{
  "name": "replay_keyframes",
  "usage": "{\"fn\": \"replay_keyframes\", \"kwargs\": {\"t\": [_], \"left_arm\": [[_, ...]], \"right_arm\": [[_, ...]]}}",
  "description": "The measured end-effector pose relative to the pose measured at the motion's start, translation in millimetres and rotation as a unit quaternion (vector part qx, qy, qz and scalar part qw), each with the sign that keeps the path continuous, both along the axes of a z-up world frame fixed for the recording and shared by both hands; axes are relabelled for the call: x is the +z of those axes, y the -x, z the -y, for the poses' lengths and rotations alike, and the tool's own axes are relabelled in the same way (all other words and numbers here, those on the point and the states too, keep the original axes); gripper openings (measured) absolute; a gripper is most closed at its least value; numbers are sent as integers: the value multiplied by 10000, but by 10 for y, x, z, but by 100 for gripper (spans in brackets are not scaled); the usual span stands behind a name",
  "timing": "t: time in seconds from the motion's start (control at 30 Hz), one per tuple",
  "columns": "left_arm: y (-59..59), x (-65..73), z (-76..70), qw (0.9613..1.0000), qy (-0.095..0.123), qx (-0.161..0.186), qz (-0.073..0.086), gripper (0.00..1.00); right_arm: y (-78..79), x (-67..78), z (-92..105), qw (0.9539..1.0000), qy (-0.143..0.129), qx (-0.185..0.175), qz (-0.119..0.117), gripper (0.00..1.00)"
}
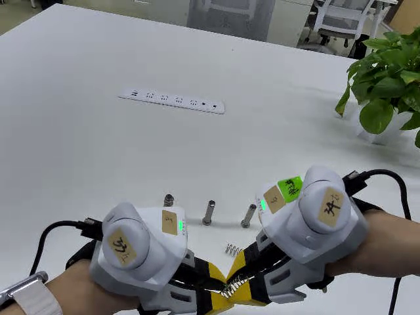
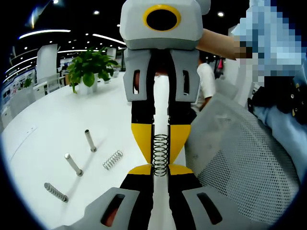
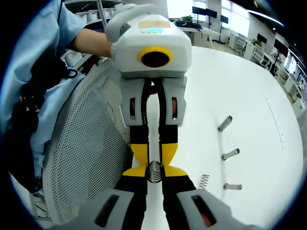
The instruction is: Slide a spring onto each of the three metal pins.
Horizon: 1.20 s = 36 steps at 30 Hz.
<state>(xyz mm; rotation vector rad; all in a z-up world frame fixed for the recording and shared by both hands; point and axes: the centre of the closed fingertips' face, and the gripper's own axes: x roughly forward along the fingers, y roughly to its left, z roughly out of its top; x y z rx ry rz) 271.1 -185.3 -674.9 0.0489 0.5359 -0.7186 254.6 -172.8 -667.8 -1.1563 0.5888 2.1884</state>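
Three metal pins stand in a row on the white table point(image 1: 98, 144). The left pin point(image 1: 168, 199) carries a spring; the middle pin point(image 1: 209, 212) and the right pin point(image 1: 249, 215) are bare. A loose spring point(image 1: 231, 249) lies just in front of them. My left gripper point(image 1: 216, 283) and right gripper point(image 1: 241, 279) meet tip to tip at the table's near edge. Another spring point(image 2: 160, 153) sits between both pairs of yellow fingertips. In the right gripper view this spring point(image 3: 153, 171) shows end-on, pinched at my right gripper's tips. Both grippers are shut on it.
A white power strip point(image 1: 172, 100) lies at mid-table beyond the pins. A potted plant point(image 1: 387, 85) stands at the right edge. A grey mesh chair point(image 2: 240, 158) is close behind the grippers. Cables trail from both grippers.
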Motion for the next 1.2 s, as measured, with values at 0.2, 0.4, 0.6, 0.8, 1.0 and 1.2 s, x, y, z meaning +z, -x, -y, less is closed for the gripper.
{"fn": "replay_keyframes", "kwargs": {"t": [0.2,0.4,0.6,0.8,1.0,1.2], "left_arm": [[-1,-2,5,10000,28,68,-37,10],[-20,22,-46,9991,187,385,63,12],[2,-20,-176,9964,235,811,53,24],[9,-39,-341,9911,257,1308,58,41],[2,-13,-530,9841,233,1755,127,55],[-1,-7,-720,9740,211,2252,155,71]], "right_arm": [[-6,-5,0,10000,26,43,11,12],[-39,7,-50,10000,-60,21,24,12],[-192,44,-119,9997,-163,-154,128,12],[-307,60,-135,9993,-182,-237,208,12],[-390,44,-161,9990,-171,-228,346,12],[-503,1,-222,9979,-111,-114,624,12]]}}
